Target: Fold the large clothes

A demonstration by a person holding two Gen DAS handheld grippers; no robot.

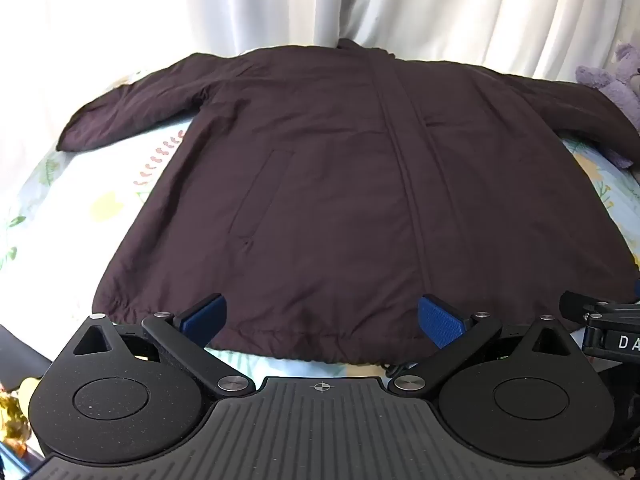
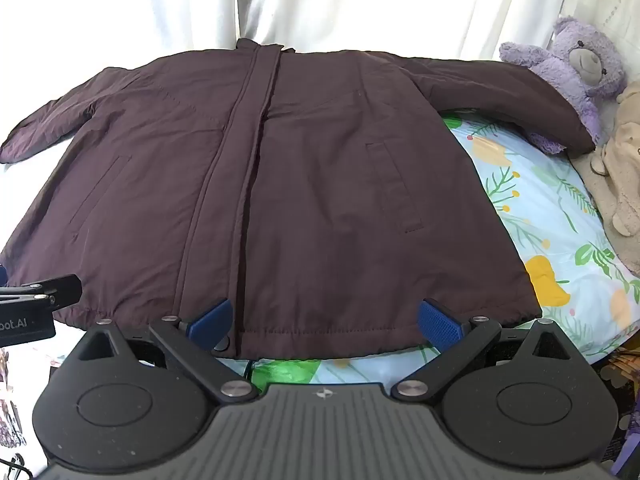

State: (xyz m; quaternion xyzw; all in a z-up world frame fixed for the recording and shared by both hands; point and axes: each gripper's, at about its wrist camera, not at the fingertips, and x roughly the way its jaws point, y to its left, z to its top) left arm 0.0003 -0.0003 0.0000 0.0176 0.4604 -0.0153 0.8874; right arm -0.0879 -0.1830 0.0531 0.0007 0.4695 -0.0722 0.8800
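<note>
- Nearest me, my left gripper (image 1: 322, 322) has its blue fingers (image 1: 204, 316) spread wide apart with nothing clamped; they hang over the left part of the jacket's bottom hem
- My right gripper (image 2: 326, 322) is just as wide, also empty, its fingers (image 2: 440, 322) over the hem on either side of the front flap's lower end
- I cannot tell whether any pad touches the cloth
- The dark brown jacket (image 1: 340, 184) lies flat, front up and closed, on the flowered bedsheet (image 2: 560, 216), hem toward me, collar at the far side
- Both sleeves are spread outward; the right one reaches the purple teddy bear (image 2: 576, 64)
- A beige soft toy (image 2: 624, 168) sits just beside the bear at the bed's right edge
- Behind everything hangs a white curtain (image 1: 280, 4)
</note>
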